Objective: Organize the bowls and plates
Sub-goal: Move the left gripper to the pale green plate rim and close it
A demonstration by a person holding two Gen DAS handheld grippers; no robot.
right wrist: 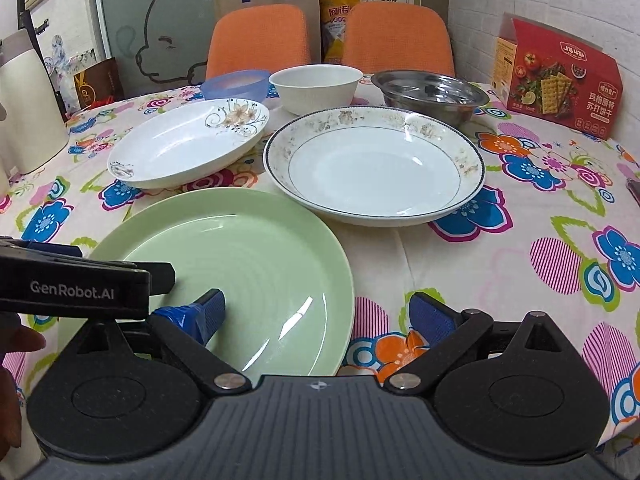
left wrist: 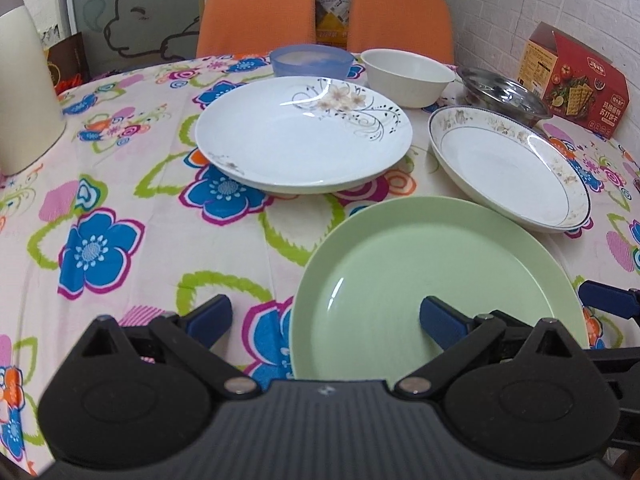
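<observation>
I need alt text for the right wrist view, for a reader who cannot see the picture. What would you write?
An open right hand-held gripper hovers over the near edge of a green plate on a flowered tablecloth. Behind it lie two white plates, one with a flower motif, one with a patterned rim; farther back stand a blue bowl, a white bowl and a steel bowl.

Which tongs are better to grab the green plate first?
Probably either: both the left tongs and the right tongs are open, straddling the green plate's near rim.
</observation>
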